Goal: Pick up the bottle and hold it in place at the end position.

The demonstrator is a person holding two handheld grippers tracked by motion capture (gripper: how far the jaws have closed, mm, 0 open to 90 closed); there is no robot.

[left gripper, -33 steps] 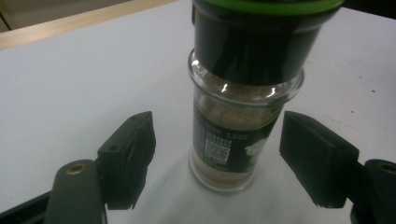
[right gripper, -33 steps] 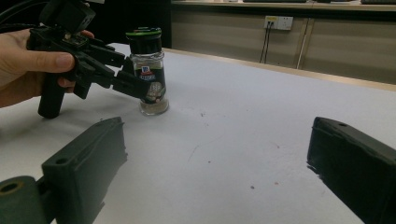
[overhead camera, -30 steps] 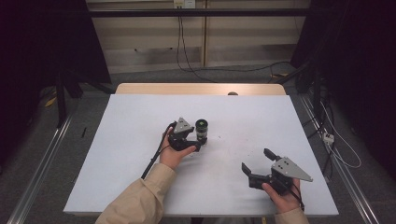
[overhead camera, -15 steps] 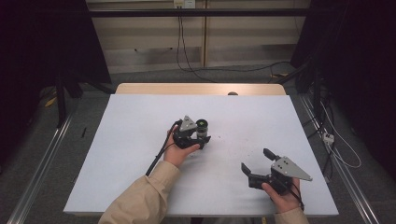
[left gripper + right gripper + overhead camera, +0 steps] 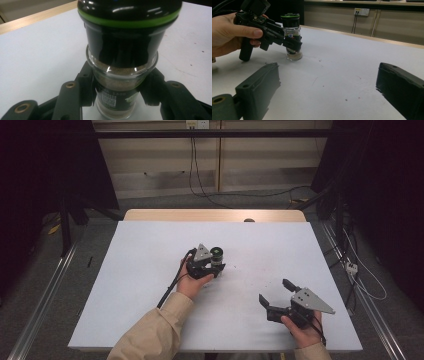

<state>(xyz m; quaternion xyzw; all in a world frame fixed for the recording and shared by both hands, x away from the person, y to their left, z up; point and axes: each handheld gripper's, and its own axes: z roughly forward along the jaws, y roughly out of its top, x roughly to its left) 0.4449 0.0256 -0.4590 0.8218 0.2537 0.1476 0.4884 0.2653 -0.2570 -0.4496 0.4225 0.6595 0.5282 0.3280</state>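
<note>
A glass spice jar (image 5: pixel 217 253) with a black cap and a green ring stands upright near the middle of the white table (image 5: pixel 140 285). My left gripper (image 5: pixel 216 267) comes at it from the left, and its jaws have just been closing on the glass body. In the left gripper view both pads press the jar (image 5: pixel 122 75) below its shoulder, where brown powder shows inside. The right gripper view shows the jar (image 5: pixel 292 37) still resting on the table in that grip. My right gripper (image 5: pixel 274 290) stands open near the front right, with nothing between its fingers (image 5: pixel 259 87).
A wooden strip (image 5: pixel 215 215) runs along the table's far edge. Cables (image 5: pixel 360 270) trail over the floor to the right of the table. A small dark object (image 5: pixel 249 220) lies at the far edge.
The left gripper slid to the right around the jar and shut on its glass body. The right gripper has kept still.
</note>
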